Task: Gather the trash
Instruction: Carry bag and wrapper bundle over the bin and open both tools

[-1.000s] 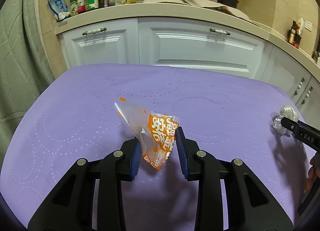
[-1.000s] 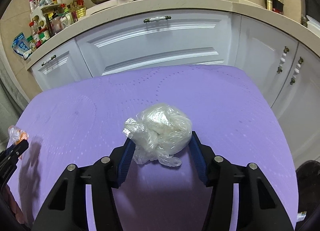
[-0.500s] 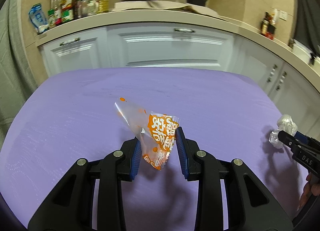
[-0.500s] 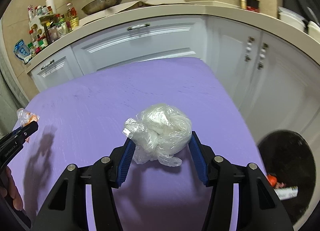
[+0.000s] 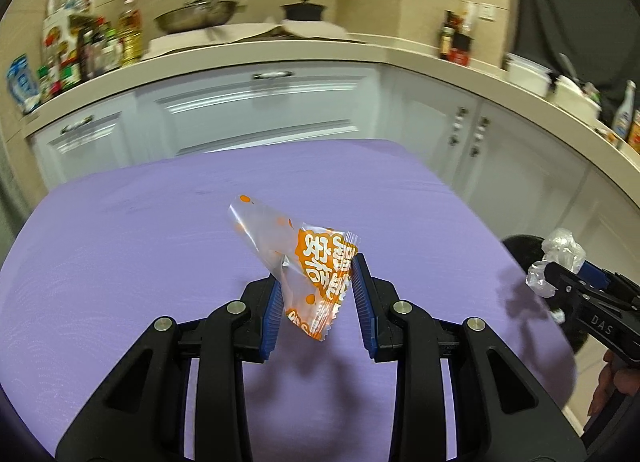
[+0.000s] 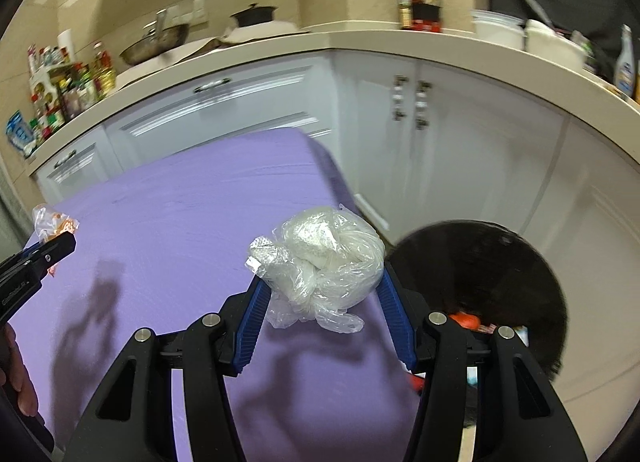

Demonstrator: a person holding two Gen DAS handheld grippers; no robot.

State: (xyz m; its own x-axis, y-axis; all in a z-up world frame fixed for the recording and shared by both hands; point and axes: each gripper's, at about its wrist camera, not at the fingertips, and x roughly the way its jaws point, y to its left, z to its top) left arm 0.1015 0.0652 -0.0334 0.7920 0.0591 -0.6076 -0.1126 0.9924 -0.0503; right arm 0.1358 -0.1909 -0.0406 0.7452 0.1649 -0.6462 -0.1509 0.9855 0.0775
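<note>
Orange-printed clear wrapper (image 5: 316, 274) sits clamped in your left gripper (image 5: 318, 298) above the purple tabletop (image 5: 120, 262), while your right gripper (image 6: 320, 294) squeezes a crumpled clear plastic bag (image 6: 324, 262) at the table's edge, beside the black trash bin (image 6: 480, 274) on the floor

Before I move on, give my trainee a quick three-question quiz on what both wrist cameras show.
1. True or false: the left gripper holds an orange printed wrapper.
2. What does the right gripper hold?
A. a bottle
B. a balled clear plastic bag
C. nothing
3. Fill in: the black trash bin stands past the purple table's ____ edge.

Key: 1 true; 2 B; 3 right.
</note>
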